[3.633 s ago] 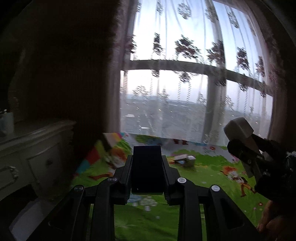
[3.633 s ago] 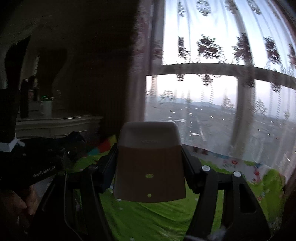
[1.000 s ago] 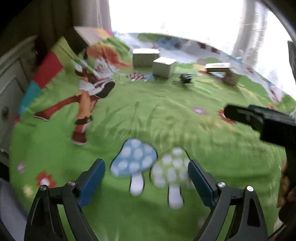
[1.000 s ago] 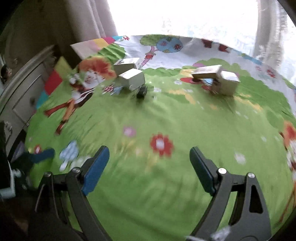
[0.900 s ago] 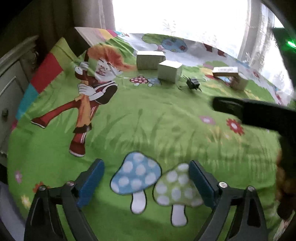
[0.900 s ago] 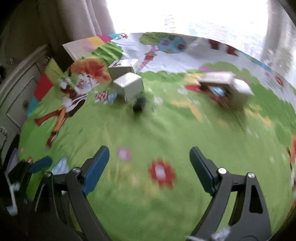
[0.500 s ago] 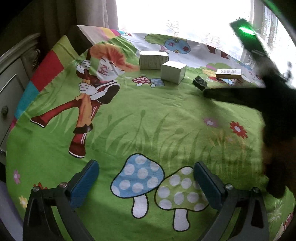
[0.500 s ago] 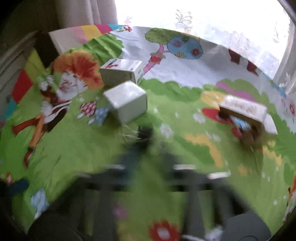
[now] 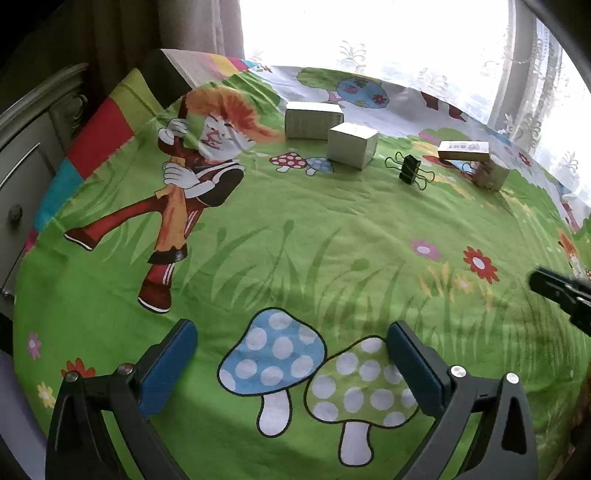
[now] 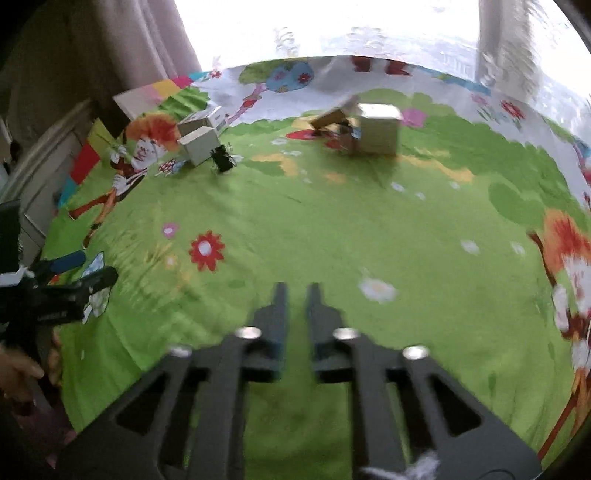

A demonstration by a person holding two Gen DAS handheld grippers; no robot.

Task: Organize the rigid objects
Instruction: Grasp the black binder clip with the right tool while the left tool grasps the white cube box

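Observation:
Two pale boxes (image 9: 352,149) (image 9: 313,120) stand side by side at the far middle of the green cartoon cloth (image 9: 295,240). A black binder clip (image 9: 409,169) lies just right of them. Further right a flat box rests tilted on a small box (image 9: 489,173). My left gripper (image 9: 291,354) is open and empty, low over the mushroom print. My right gripper (image 10: 296,291) has its jaws nearly together and holds nothing, over the near green area. The right wrist view shows the boxes (image 10: 199,146), the clip (image 10: 221,158) and the stacked pair (image 10: 376,127), all far from it.
A pale cabinet with a drawer knob (image 9: 14,212) stands at the left edge of the cloth. A curtain and bright window (image 9: 369,33) run along the back. The left gripper shows at the left of the right wrist view (image 10: 55,291).
Both grippers let go of the boxes they held and tilted down to the cloth. In the last half second the right gripper closed its jaws and drew back from the boxes.

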